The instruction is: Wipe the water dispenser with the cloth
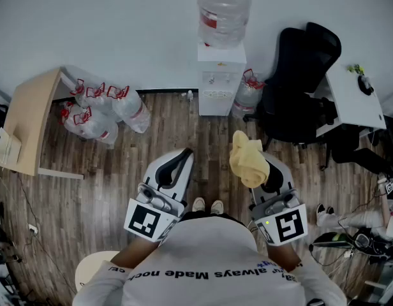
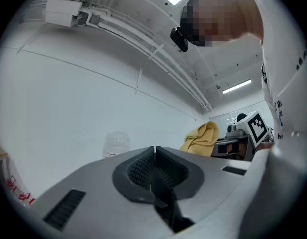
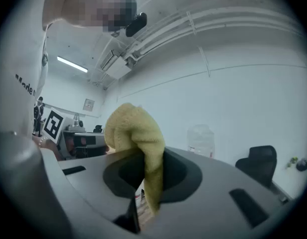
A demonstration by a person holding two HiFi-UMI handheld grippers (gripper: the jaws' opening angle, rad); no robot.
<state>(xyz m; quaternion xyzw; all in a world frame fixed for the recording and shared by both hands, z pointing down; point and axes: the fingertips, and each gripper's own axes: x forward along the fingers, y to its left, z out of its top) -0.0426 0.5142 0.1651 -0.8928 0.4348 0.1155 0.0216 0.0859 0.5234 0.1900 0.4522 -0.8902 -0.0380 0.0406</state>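
Note:
The white water dispenser (image 1: pixel 220 77) stands against the far wall with a clear bottle (image 1: pixel 223 10) on top. My right gripper (image 1: pixel 268 173) is shut on a yellow cloth (image 1: pixel 247 160), which bunches above its jaws and hangs down between them (image 3: pixel 152 173). My left gripper (image 1: pixel 177 164) is shut with nothing in it, its ribbed pads (image 2: pixel 143 166) pressed together. Both grippers are held in front of the person, well short of the dispenser. From the left gripper view the bottle (image 2: pixel 116 144) and the cloth (image 2: pixel 201 139) show beyond the jaws.
Several spare water bottles (image 1: pixel 101 112) lie on the wood floor left of the dispenser, one more (image 1: pixel 249 93) at its right. A black office chair (image 1: pixel 302 85) and a white desk (image 1: pixel 353 95) stand right. A wooden table (image 1: pixel 29 123) sits at left.

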